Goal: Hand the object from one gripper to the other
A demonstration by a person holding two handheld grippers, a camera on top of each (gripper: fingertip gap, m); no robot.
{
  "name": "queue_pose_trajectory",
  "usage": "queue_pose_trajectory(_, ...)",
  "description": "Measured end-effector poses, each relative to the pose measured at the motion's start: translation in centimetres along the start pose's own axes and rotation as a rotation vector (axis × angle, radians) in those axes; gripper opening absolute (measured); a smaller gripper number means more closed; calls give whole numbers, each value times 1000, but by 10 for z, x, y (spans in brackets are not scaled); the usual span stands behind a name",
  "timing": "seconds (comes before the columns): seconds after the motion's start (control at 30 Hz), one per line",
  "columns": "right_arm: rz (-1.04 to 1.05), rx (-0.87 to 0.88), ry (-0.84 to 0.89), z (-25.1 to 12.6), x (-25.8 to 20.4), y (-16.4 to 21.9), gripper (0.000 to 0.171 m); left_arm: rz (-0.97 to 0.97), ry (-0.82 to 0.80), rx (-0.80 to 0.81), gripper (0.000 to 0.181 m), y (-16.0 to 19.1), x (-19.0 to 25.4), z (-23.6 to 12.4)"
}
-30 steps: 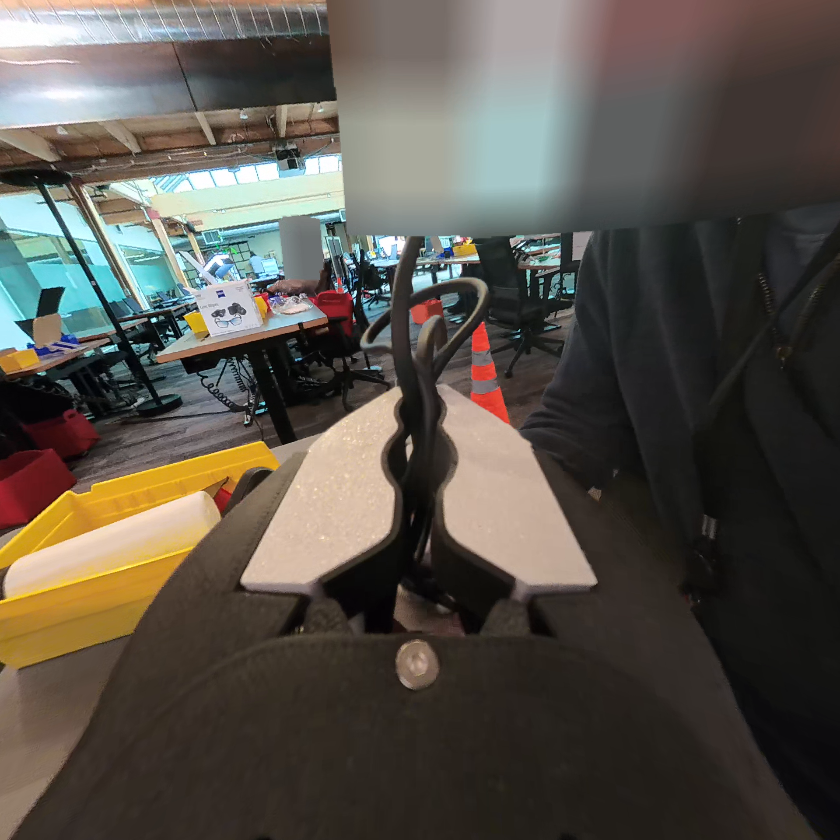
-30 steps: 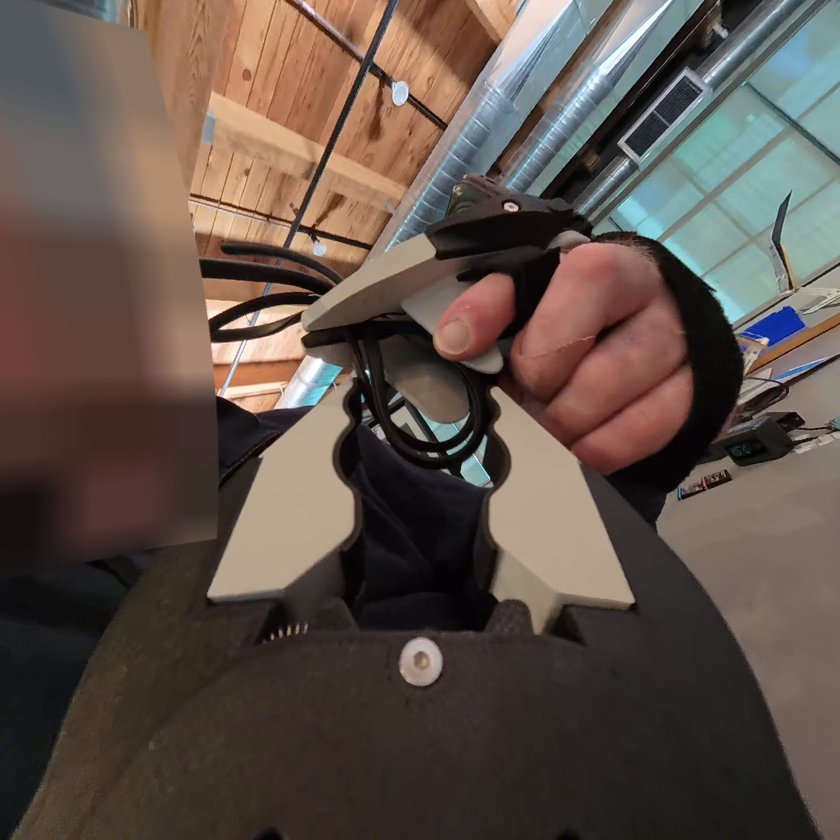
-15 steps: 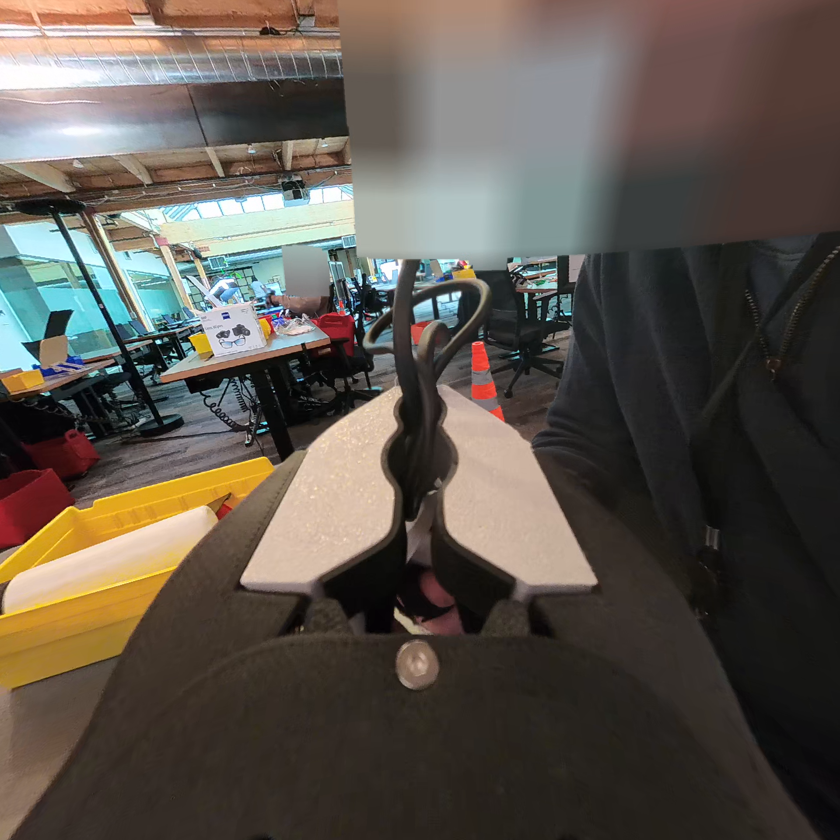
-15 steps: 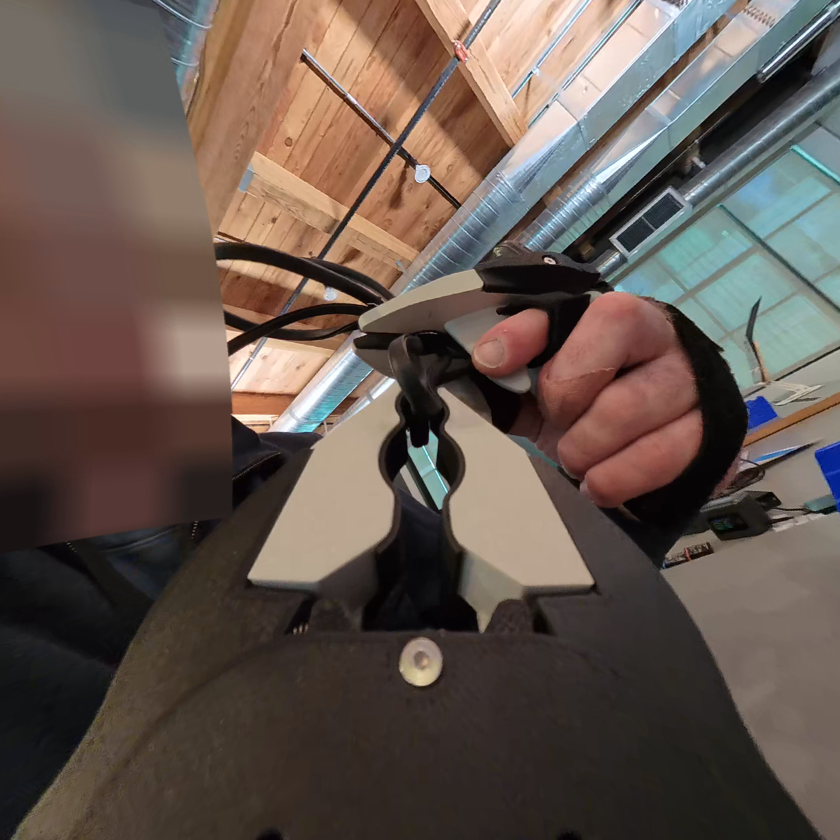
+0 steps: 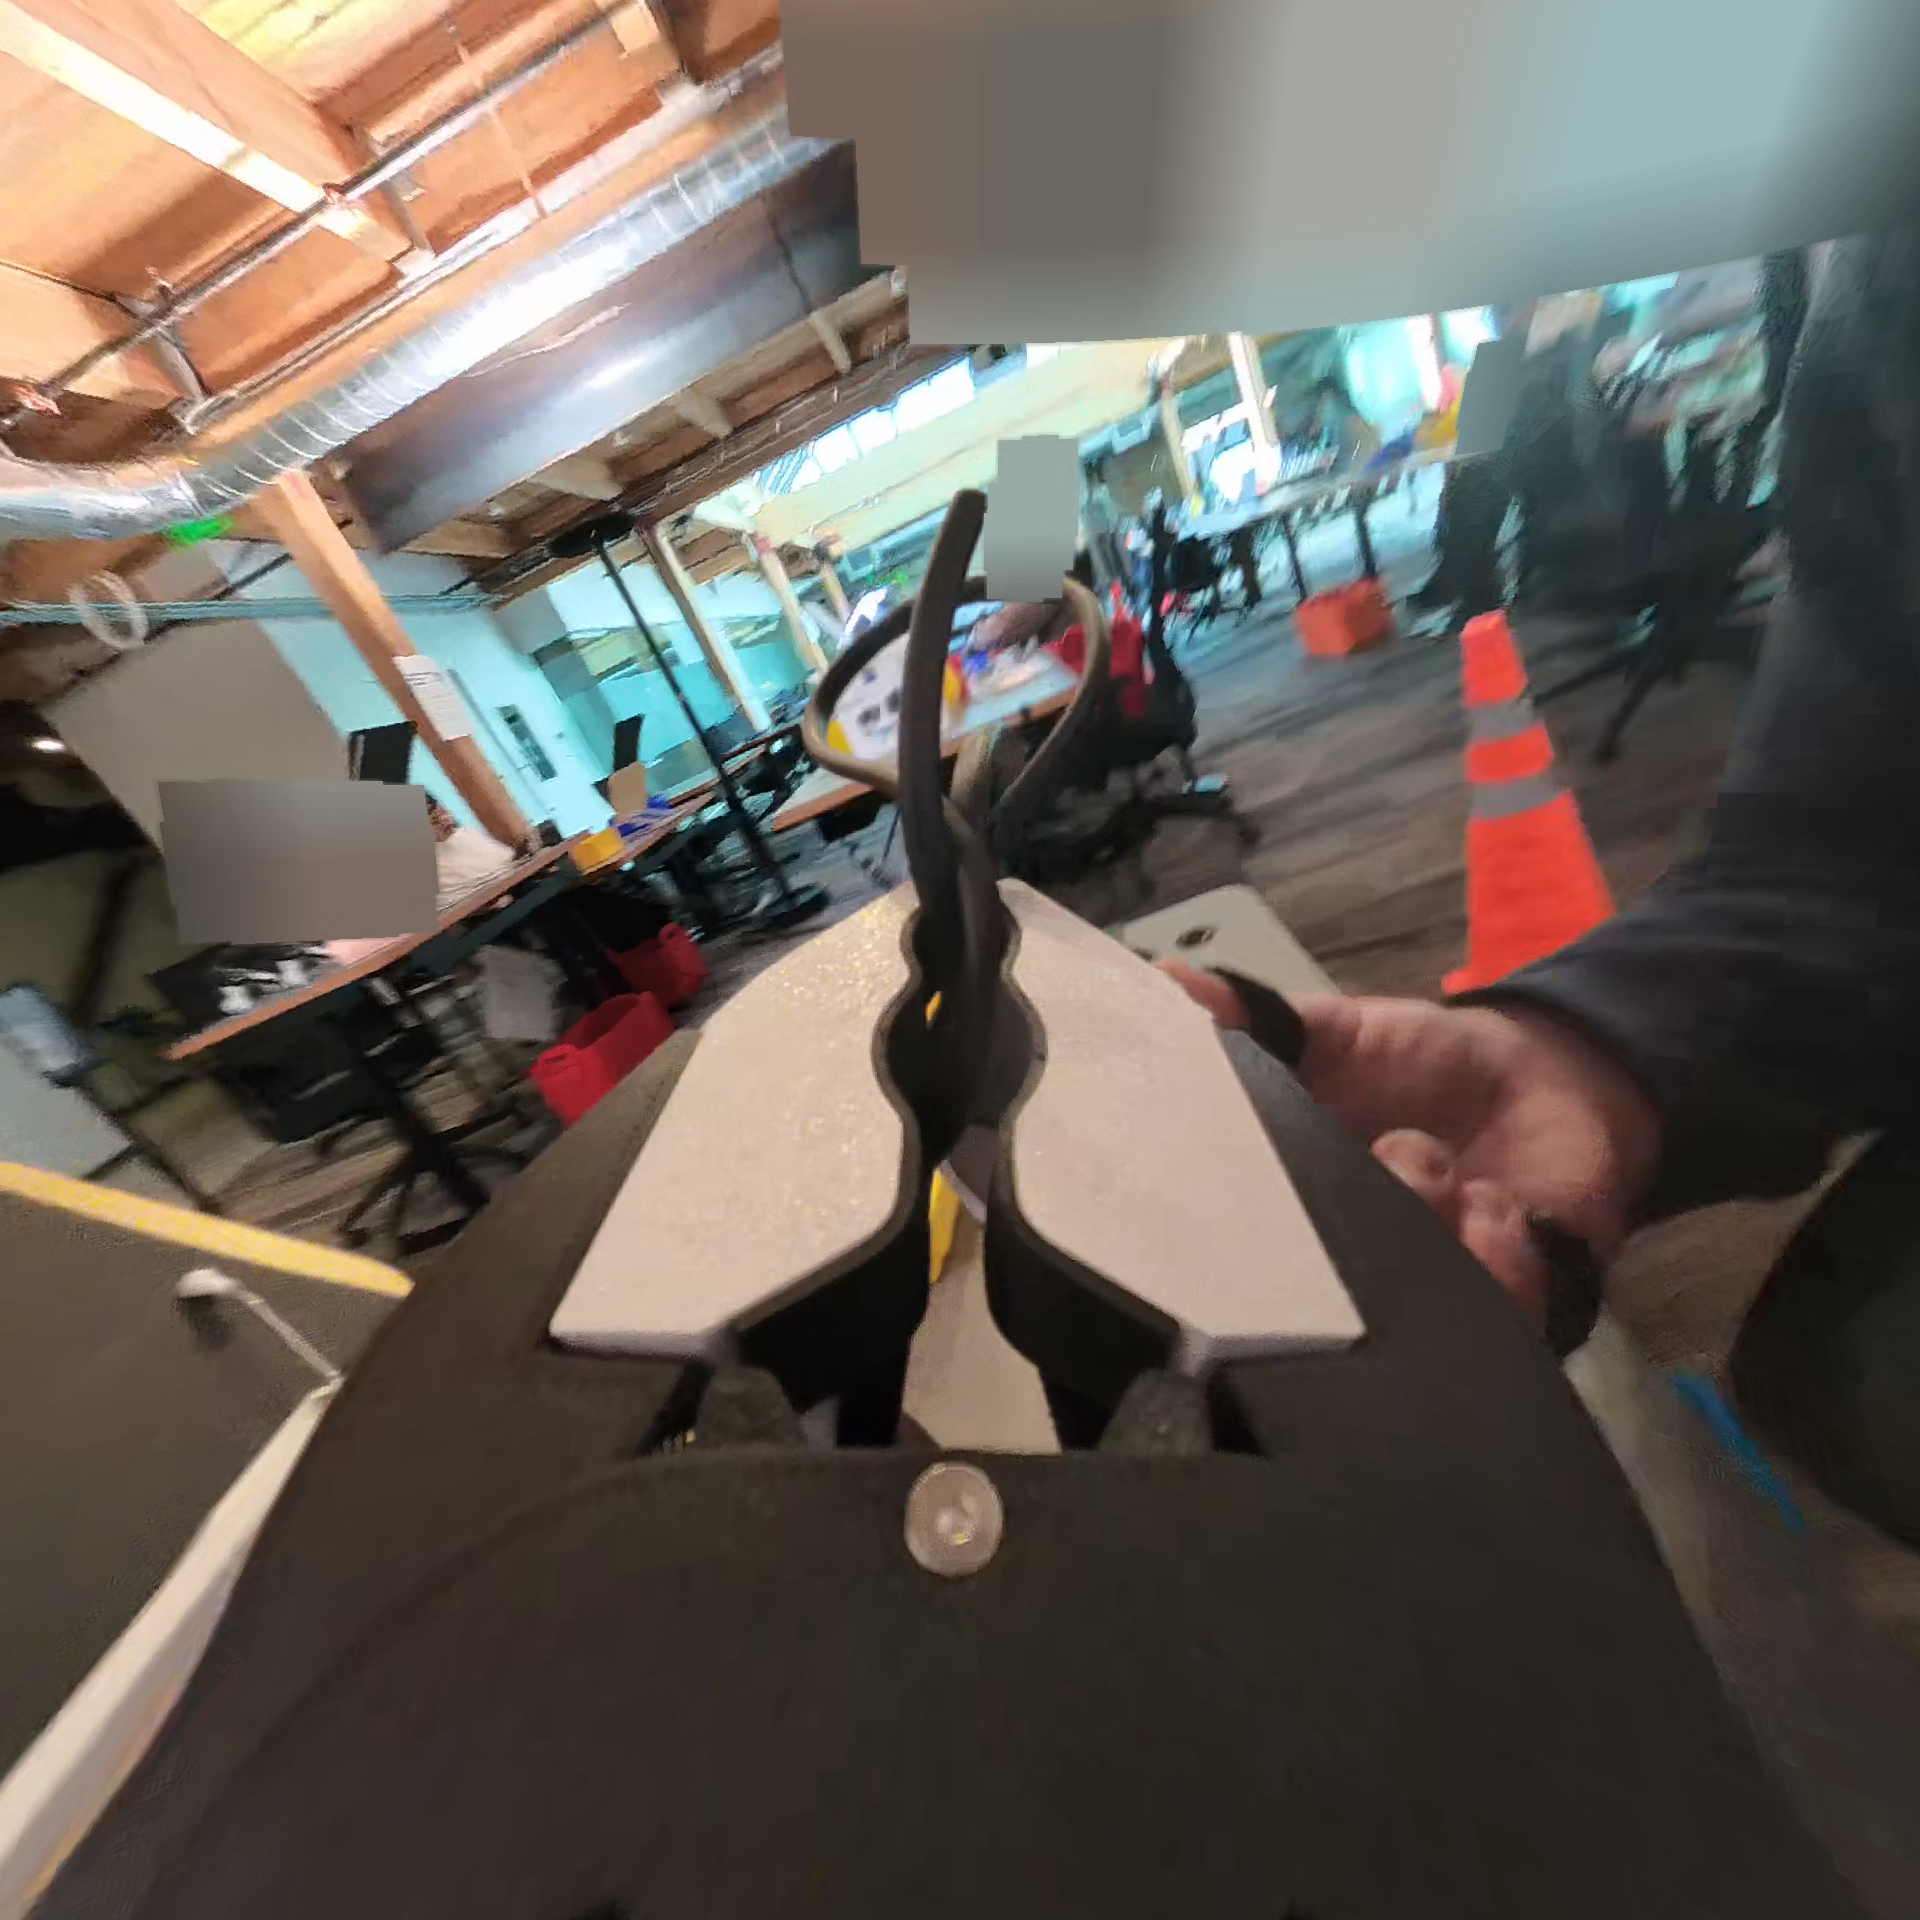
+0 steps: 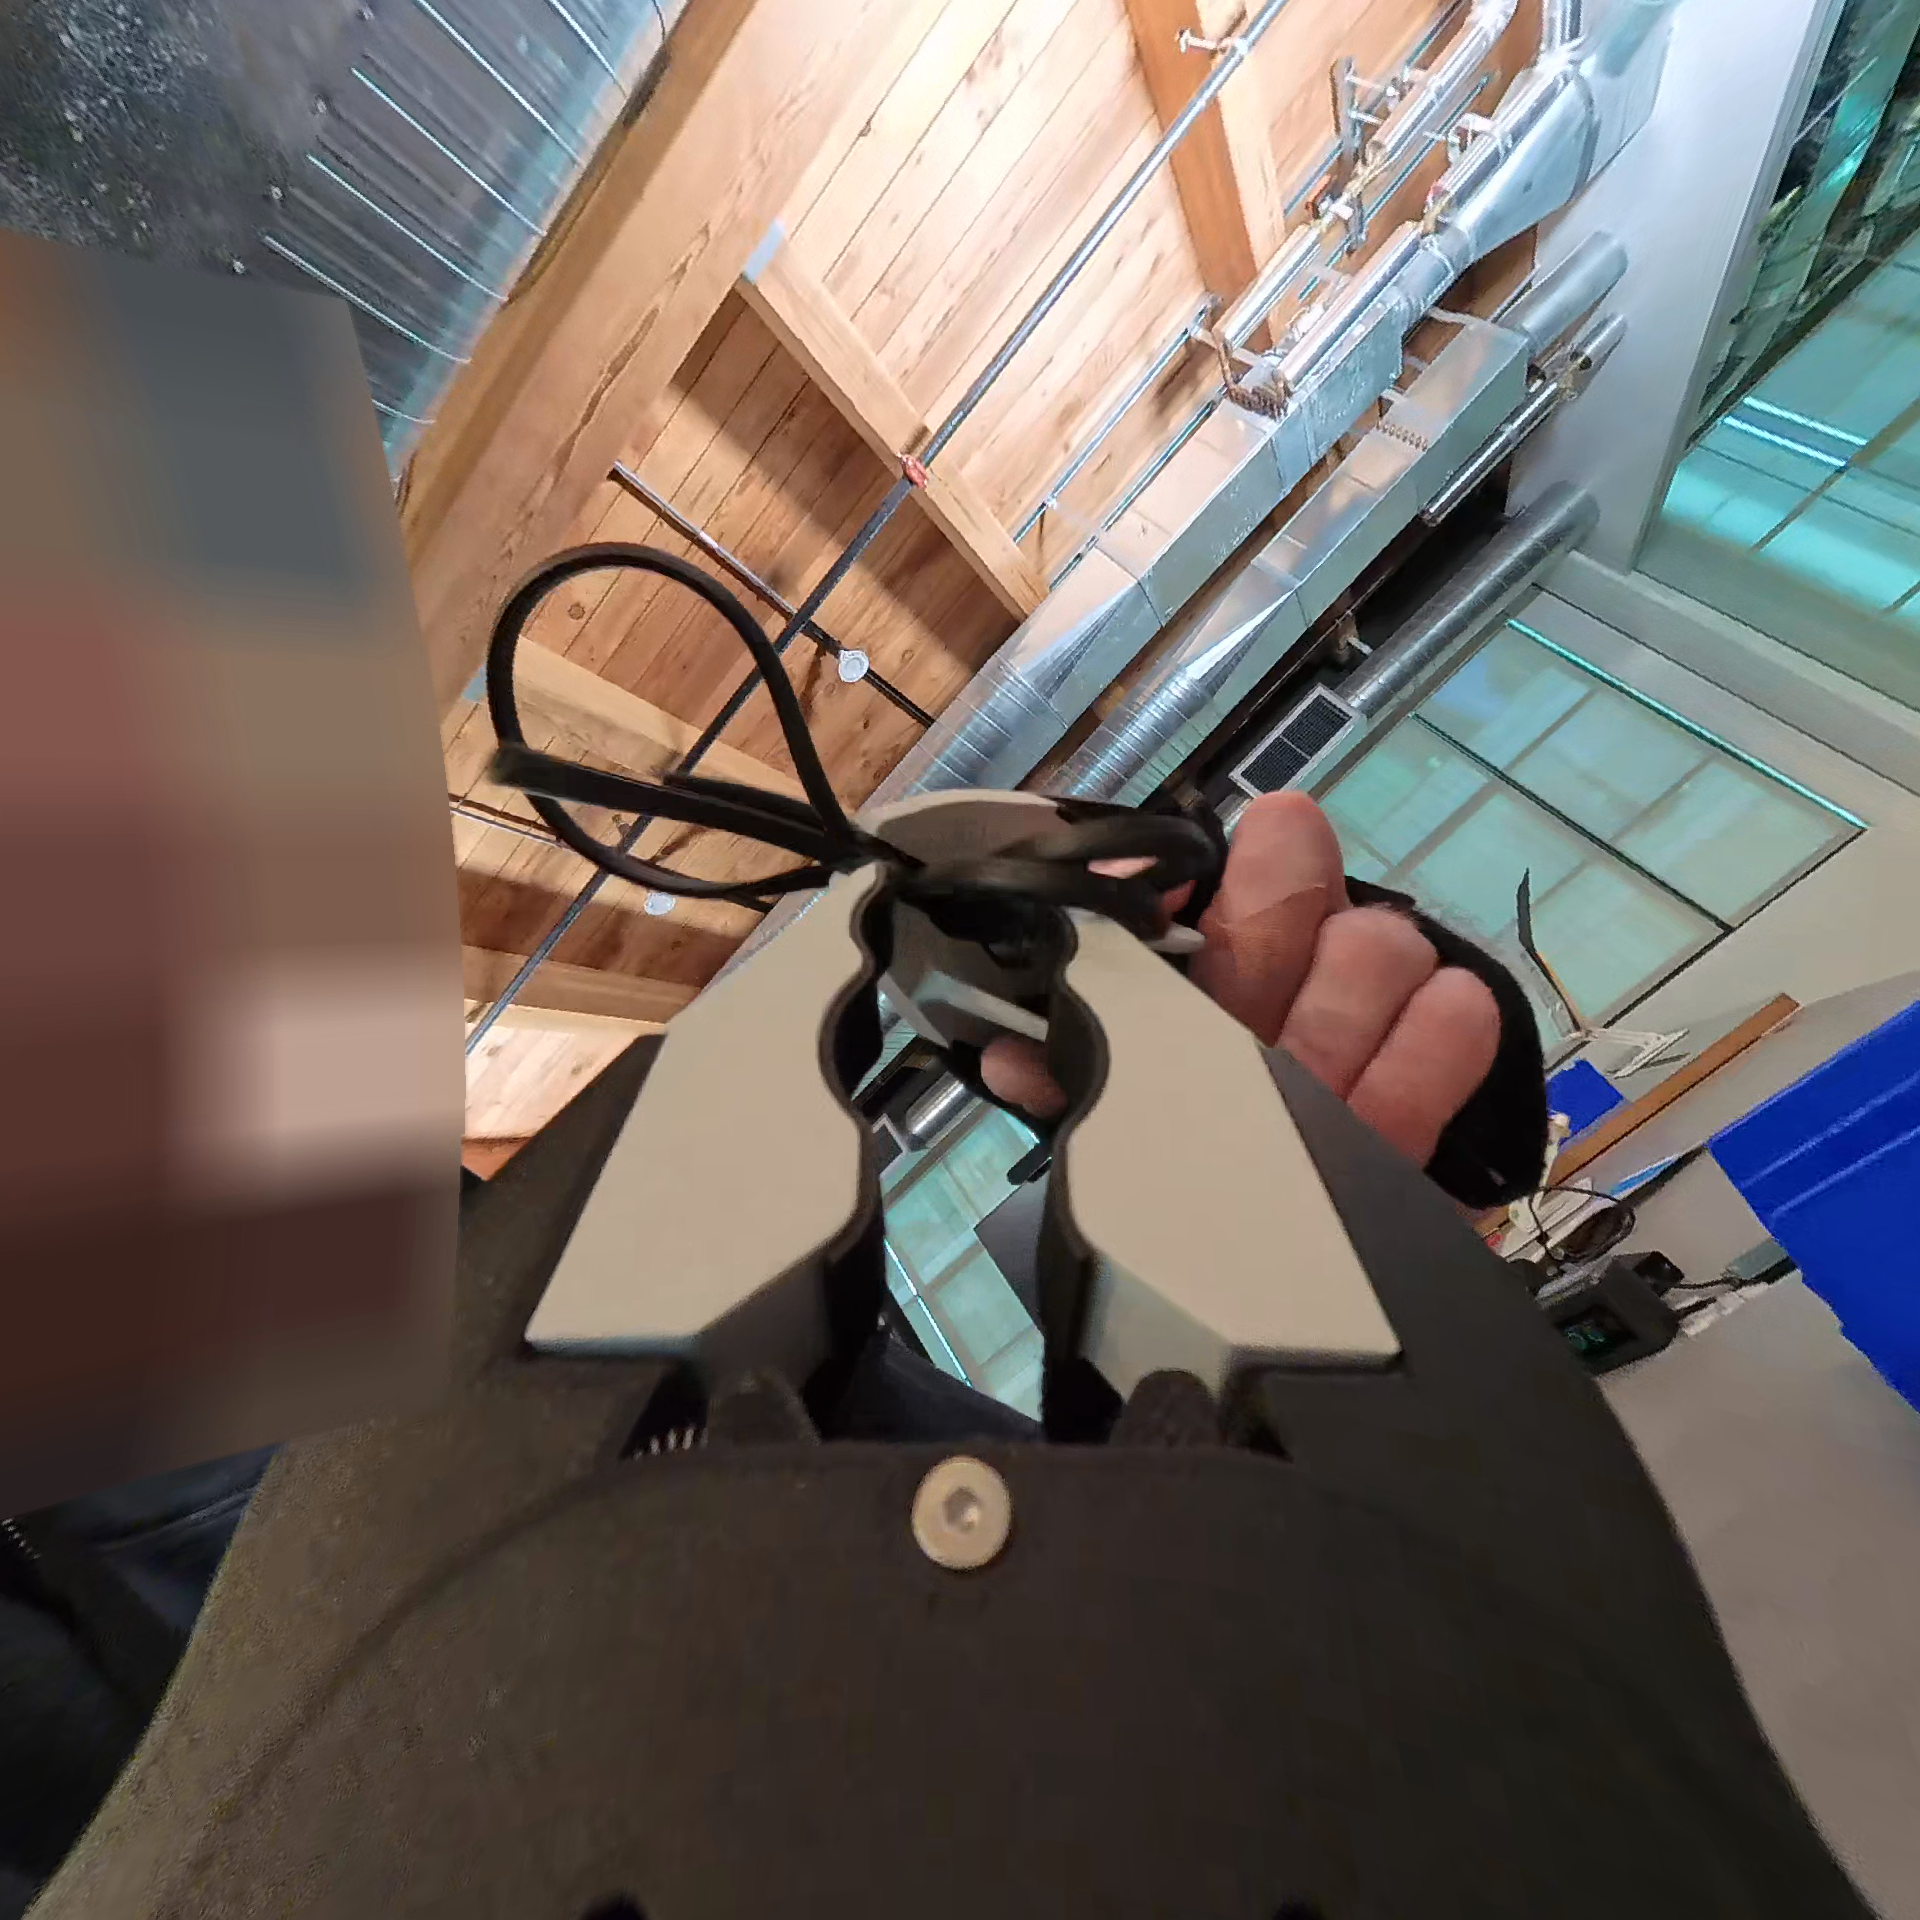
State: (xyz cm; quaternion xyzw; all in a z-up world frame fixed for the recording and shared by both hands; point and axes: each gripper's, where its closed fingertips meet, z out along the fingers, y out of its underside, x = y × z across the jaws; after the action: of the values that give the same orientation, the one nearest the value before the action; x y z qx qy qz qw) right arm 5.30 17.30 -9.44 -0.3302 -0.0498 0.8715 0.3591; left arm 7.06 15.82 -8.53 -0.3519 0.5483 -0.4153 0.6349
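A black cable (image 5: 940, 831), looped into a bundle, sticks up out of my left gripper (image 5: 961, 935), which is shut on it. In the right wrist view the cable's loops (image 6: 623, 727) stand out to the left of the left gripper (image 6: 966, 831), which a hand (image 6: 1351, 997) in a black strap holds. My right gripper (image 6: 982, 914) is just below it, its jaws a little apart with nothing clamped between them. In the left wrist view the right gripper's grey plate (image 5: 1216, 935) and the hand on it (image 5: 1455, 1122) are close by on the right.
An orange traffic cone (image 5: 1517, 821) stands on the floor at right, beyond desks, chairs and red bins (image 5: 603, 1039). A blue bin (image 6: 1829, 1174) sits on the grey table (image 6: 1766, 1558) at the right. The person's dark sleeve (image 5: 1766, 935) is close. Only a small space, under 4 cm, lies between the two pairs of fingers.
My right gripper, closed on the cable's lower end half a second ago, has opened and let go. My left gripper keeps the cable and has swung away to the left.
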Motion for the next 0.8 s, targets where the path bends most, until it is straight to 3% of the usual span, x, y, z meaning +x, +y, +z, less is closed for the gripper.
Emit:
queue_pose_trajectory(0.2, -8, 31, -22, 2, -12, -2, 28, 265, -99, -105, 7, -2, 8, 9)
queue_pose_trajectory(0.37, -22, 50, -31, 1, -14, -4, 22, 418, -145, -142, 6, -9, 15, 15)
queue_pose_trajectory(0.6, 36, 53, -55, -3, -14, 6, 51, 570, -199, -170, 7, -16, 21, 21)
queue_pose_trajectory(0.73, 42, 60, -69, -8, -16, 6, 49, 621, -200, -182, 6, -15, 27, 24)
queue_pose_trajectory(0.77, 49, 62, -60, -9, -15, 7, 55, 642, -205, -188, 6, -15, 28, 25)
queue_pose_trajectory(0.8, 52, 67, -35, -12, -12, 7, 73, 661, -215, -181, 6, -18, 28, 24)
